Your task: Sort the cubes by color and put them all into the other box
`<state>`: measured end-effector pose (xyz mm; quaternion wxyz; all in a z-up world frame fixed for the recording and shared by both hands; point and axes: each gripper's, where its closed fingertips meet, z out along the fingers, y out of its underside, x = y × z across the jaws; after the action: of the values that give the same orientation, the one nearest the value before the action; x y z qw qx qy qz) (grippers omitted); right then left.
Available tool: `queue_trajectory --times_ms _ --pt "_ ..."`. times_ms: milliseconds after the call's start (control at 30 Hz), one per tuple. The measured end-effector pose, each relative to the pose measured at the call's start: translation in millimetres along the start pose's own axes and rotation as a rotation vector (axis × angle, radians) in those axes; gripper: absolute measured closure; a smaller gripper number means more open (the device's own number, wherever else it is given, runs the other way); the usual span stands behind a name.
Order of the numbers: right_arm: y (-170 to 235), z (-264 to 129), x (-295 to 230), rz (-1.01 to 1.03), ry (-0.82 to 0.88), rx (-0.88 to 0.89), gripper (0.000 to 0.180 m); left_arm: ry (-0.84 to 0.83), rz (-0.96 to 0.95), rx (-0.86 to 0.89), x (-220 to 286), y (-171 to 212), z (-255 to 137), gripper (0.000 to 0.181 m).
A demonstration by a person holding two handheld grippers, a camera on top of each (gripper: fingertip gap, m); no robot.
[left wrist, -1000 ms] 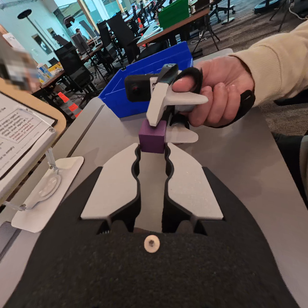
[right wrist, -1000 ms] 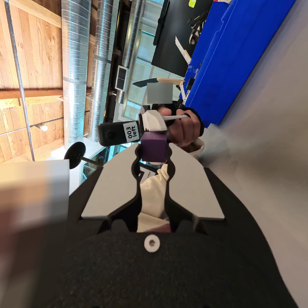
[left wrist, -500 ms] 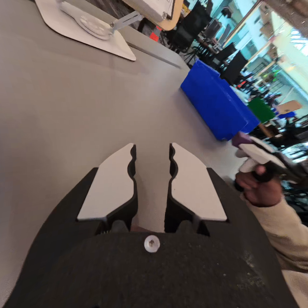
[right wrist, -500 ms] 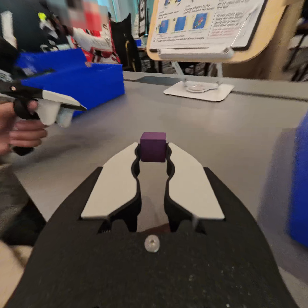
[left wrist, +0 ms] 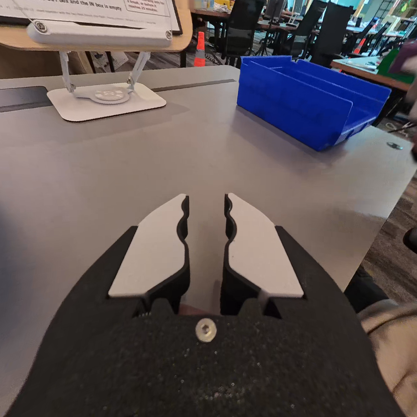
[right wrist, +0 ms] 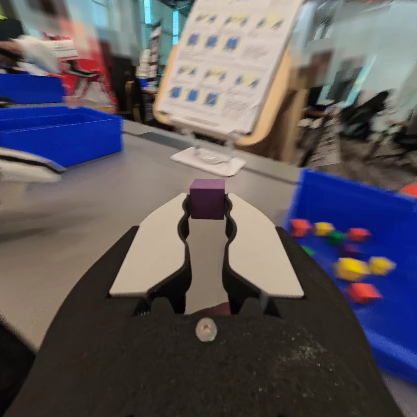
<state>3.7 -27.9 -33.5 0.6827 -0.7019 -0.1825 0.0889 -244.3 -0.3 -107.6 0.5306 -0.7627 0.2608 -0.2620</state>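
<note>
My right gripper [right wrist: 207, 198] is shut on a purple cube [right wrist: 207, 203] and holds it above the grey table [right wrist: 112, 214]. To its right is a blue box [right wrist: 338, 198] holding several loose cubes, red [right wrist: 363, 293], yellow [right wrist: 352, 268], green [right wrist: 336, 237] and purple [right wrist: 348, 249]. A second blue box [right wrist: 61, 135] stands at the far left; its inside is hidden. My left gripper [left wrist: 205, 198] is open and empty over the bare table [left wrist: 112, 169]. It also shows in the right wrist view [right wrist: 27, 167] at the left edge. A blue box [left wrist: 304, 99] lies ahead to its right.
A white stand [left wrist: 106, 99] with an instruction sheet stands at the back of the table, also in the right wrist view [right wrist: 209, 158]. The table edge [left wrist: 383, 225] runs down the right. A sleeve [left wrist: 394, 338] is at the lower right. Office chairs and desks lie beyond. About 25 centimetres separates my left fingertips from my right.
A second ago both grippers met at the purple cube. The left gripper has let go and swung away empty. The right gripper has turned toward the table with the cube in it.
</note>
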Motion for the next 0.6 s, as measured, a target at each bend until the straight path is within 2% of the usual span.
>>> queue_trajectory --times_ms 67,167,300,333,467,600 --pt "-16.2 -8.8 57.4 -0.046 0.101 -0.083 0.151 0.007 0.040 -0.020 4.5 6.2 0.3 0.153" --pt "-1.1 -12.6 142.7 -0.037 0.182 -0.354 0.152 -0.013 0.106 -0.034 4.3 10.8 0.4 0.153" --pt "93.9 -25.1 211.8 0.031 0.210 -1.039 0.151 -0.005 0.117 -0.019 4.6 6.7 -2.7 0.153" --pt "109.0 -24.8 217.4 0.016 0.191 -1.136 0.151 0.004 0.109 -0.016 5.0 5.6 -3.9 0.153" --pt "149.6 -22.3 226.5 -0.034 0.157 -1.369 0.151 0.000 0.107 -0.018 -0.3 4.4 -7.7 0.153" --pt "157.2 -24.3 232.6 -0.026 0.172 -1.396 0.144 0.007 0.083 -0.018 -4.2 4.5 -11.8 0.152"
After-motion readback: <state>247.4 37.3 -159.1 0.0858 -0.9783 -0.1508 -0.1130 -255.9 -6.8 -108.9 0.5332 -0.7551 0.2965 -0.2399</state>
